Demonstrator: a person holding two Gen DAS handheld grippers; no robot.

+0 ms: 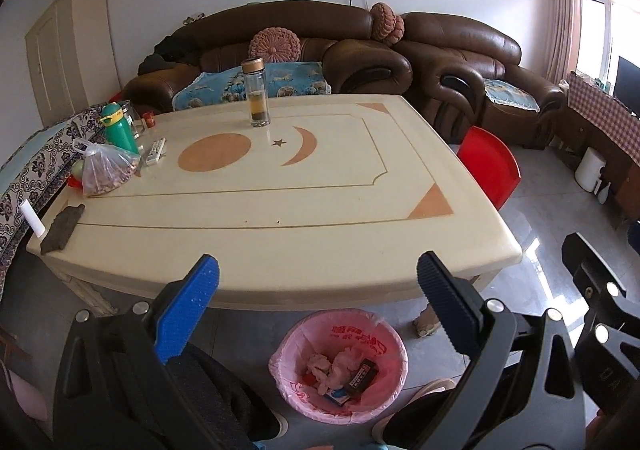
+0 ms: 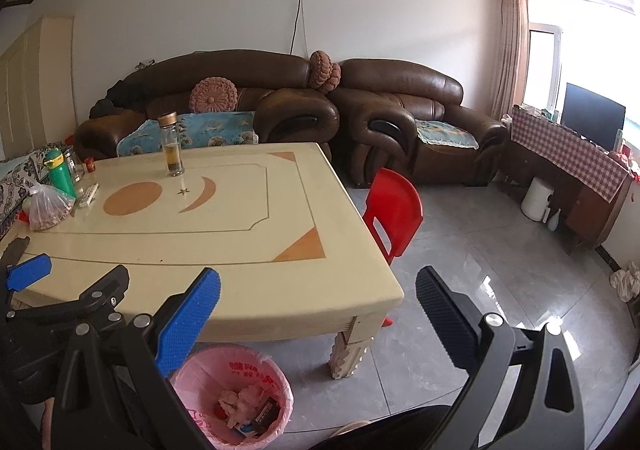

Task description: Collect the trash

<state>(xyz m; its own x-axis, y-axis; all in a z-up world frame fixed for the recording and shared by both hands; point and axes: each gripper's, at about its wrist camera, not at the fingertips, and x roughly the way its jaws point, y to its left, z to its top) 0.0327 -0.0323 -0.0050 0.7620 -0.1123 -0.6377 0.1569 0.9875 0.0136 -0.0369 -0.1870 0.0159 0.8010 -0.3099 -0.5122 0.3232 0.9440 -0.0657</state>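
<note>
The left gripper (image 1: 318, 300) is being held with fingers spread wide, nothing between them; below their gap, crumpled trash (image 1: 340, 368) is lying in the pink-lined bin (image 1: 298, 338). The right gripper (image 2: 318, 310) is likewise being held agape and empty, the bin (image 2: 208, 370) sitting below its blue finger (image 2: 192, 320).

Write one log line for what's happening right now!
left gripper: open, empty | right gripper: open, empty | pink-lined trash bin: holds trash, on floor by table

Each black claw (image 1: 318, 290) carries 1 blue pad (image 1: 188, 310), silver screws.
</note>
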